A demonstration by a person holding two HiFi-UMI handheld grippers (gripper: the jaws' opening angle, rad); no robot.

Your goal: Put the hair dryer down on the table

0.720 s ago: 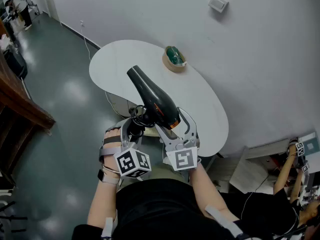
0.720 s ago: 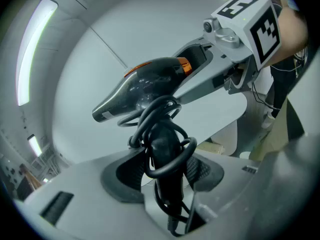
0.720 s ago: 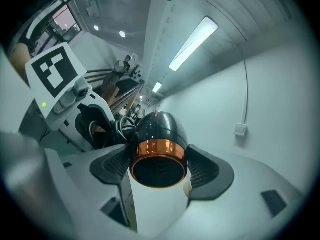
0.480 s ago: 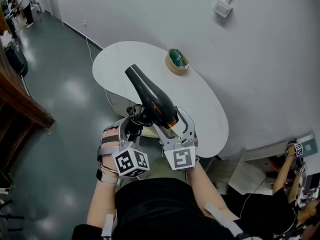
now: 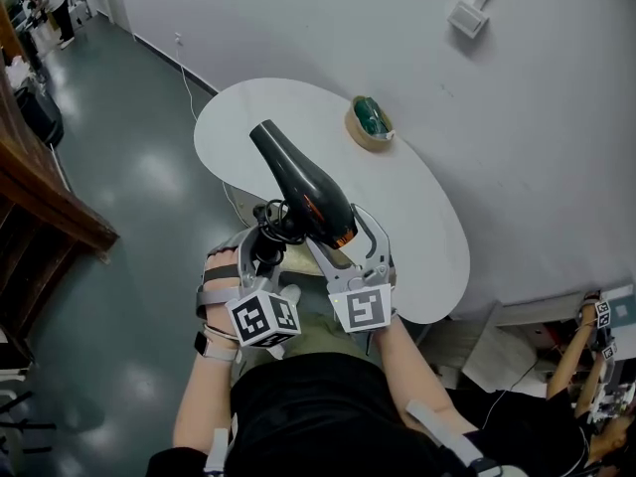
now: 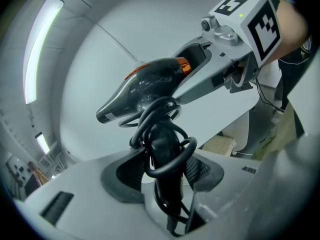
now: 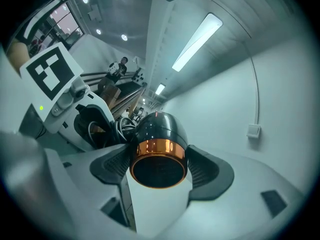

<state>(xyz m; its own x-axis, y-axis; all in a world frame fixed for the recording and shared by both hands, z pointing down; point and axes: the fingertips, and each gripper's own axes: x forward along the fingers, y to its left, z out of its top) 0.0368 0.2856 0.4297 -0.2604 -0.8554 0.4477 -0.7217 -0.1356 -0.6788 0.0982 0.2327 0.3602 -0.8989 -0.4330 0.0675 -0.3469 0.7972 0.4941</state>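
Left tool [image 5: 266, 251] clamps the hair dryer [image 5: 303, 192] by its handle, right tool [image 5: 343, 235] by its barrel. Head view alone shows a tape roll [image 5: 370, 125] on the tabletop [image 5: 422, 207].

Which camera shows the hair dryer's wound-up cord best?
The left gripper view: the cord fills its centre, close up. The head view shows a small tangle; the right gripper view, a few loops.

The counter [image 5: 427, 217] in front of me is white and bean-shaped, and its far long edge runs beside the pale wall. One item lies directly on it: a tan roll of tape [image 5: 372, 124], laid flat near that wall edge, with something green in its core. The counter stands over a glossy grey-green floor [image 5: 139, 197].
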